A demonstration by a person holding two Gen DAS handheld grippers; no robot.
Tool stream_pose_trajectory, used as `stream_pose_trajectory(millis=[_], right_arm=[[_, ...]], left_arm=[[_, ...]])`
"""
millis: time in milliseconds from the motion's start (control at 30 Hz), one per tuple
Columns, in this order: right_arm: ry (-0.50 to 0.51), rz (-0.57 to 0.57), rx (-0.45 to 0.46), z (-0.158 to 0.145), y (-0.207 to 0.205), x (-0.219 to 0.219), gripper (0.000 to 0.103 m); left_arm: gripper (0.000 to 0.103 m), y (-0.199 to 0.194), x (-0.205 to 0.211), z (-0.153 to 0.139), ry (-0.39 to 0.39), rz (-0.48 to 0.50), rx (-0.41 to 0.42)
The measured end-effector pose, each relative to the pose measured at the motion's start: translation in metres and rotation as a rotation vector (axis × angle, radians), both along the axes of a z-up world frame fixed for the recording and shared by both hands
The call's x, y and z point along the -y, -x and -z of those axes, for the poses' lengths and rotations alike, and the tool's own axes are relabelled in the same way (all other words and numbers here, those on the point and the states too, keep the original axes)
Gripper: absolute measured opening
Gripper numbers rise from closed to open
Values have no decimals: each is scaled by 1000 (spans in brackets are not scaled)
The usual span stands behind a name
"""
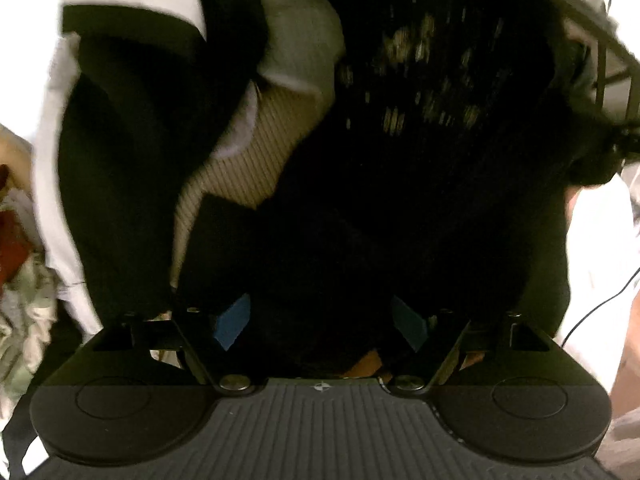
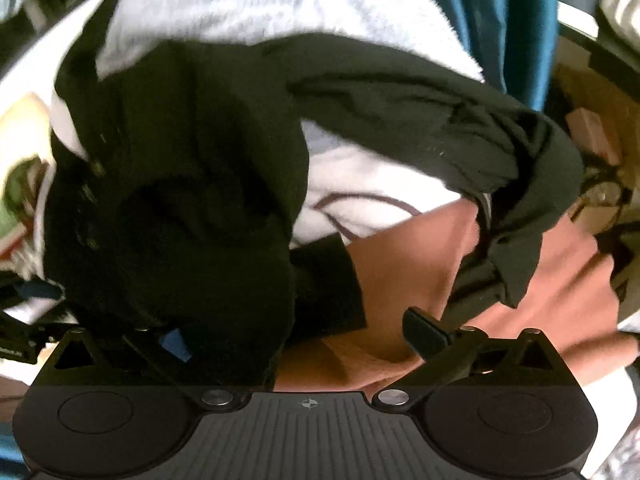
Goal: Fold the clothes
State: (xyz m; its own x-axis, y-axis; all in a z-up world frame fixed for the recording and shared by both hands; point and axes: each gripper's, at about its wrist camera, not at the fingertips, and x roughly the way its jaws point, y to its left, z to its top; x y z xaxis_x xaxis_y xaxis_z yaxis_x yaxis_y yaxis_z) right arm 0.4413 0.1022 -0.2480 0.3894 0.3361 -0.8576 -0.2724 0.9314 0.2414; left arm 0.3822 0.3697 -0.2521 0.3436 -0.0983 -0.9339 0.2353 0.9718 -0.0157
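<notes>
Draping black garment (image 2: 192,208) across right hand-held gripper (image 2: 296,336), fingers spread wide

A dark garment (image 2: 192,200) is draped over a pale sheet (image 2: 360,184); a striped cloth (image 1: 248,152) is tucked beneath it at its left side.

A thin black cable (image 1: 600,304) runs across the pale surface at the lower right of the left wrist view, and a dark metal frame (image 1: 608,76) with bars sits at the upper right. In the right wrist view, a blue vertical panel (image 2: 516,20) fills the upper right.
</notes>
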Motion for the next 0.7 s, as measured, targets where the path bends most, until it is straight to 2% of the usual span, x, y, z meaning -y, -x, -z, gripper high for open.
stream_pose_trajectory(millis=[67, 100, 133, 167, 200, 267, 300, 367, 500, 567, 633, 700], right_arm=[[-3, -17, -27, 9, -2, -4, 102], [-5, -26, -41, 14, -3, -6, 97], [-16, -42, -51, 15, -3, -9, 92], [-29, -58, -60, 16, -2, -11, 78], [-42, -75, -69, 16, -1, -14, 61], [-44, -88, -68, 9, 1, -17, 47], [-42, -85, -64, 5, 1, -18, 40], [-61, -62, -49, -9, -1, -13, 32], [-102, -32, -10, -30, -5, -1, 32], [-107, -26, 9, -36, -8, 3, 32], [-108, -30, 9, -35, -11, 7, 32], [-132, -31, -9, -33, -12, 8, 29]], left_arm=[[80, -4, 3, 15, -7, 0, -23], [77, -6, 2, 20, 11, -8, -28], [52, -7, 1, 20, 50, -17, -34], [36, -9, 0, 19, 100, -29, -52], [13, -10, 0, 16, 118, -44, -65], [10, -8, 2, 4, 150, -48, -62], [10, -5, 3, -3, 199, -48, -64], [9, -1, 3, -19, 302, -49, -67], [9, 9, 9, -55, 558, -45, -56], [9, 10, 17, -56, 623, -37, -69], [9, 7, 29, -50, 650, -10, -86], [10, 3, 45, -39, 589, 32, -92]])
